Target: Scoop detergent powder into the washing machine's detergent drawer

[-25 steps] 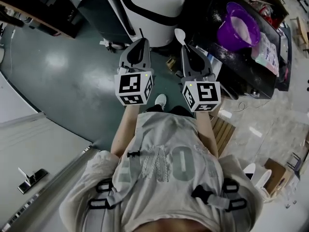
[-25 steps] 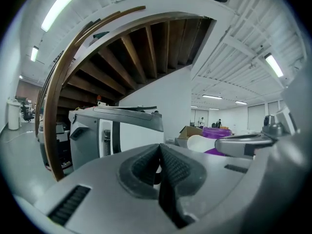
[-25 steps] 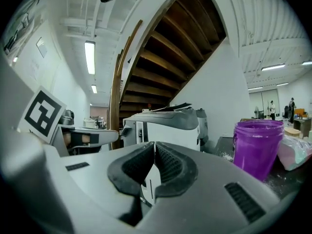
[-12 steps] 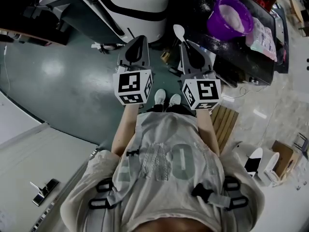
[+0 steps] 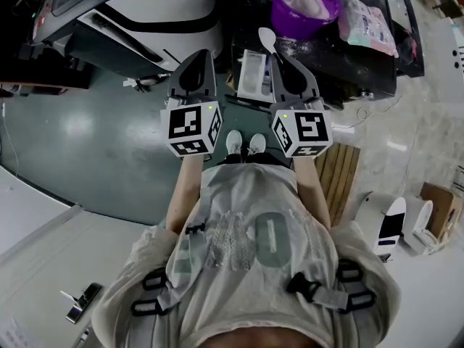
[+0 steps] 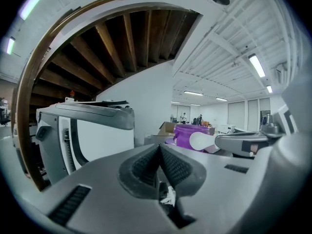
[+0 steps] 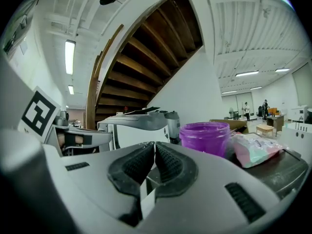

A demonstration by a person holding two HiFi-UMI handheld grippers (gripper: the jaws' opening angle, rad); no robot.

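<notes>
In the head view my right gripper (image 5: 284,58) is shut on the handle of a white spoon (image 5: 267,38), whose empty-looking bowl sticks out ahead of the jaws. My left gripper (image 5: 199,55) is shut with nothing in it. Between the two lies a white oblong tray (image 5: 254,75), apparently the detergent drawer. A purple bucket (image 5: 304,2) of white powder stands on the dark table (image 5: 326,64) beyond the spoon. The white washing machine (image 5: 145,13) is at the upper left. The left gripper view shows the left gripper (image 6: 159,147), the spoon (image 6: 200,141) and the bucket (image 6: 187,133). The right gripper view shows the right gripper (image 7: 155,145) and the bucket (image 7: 204,136).
A pink and green detergent bag (image 5: 370,24) lies right of the bucket, with spilled powder around it. A wooden slatted panel (image 5: 337,180) sits by my right side. White appliances (image 5: 391,220) and a cardboard box (image 5: 438,201) stand on the floor at right.
The view has shifted toward the table: bucket, bag and washing machine slid leftward, and the white tray came into sight between the grippers. Both grippers keep their pose, the spoon still held.
</notes>
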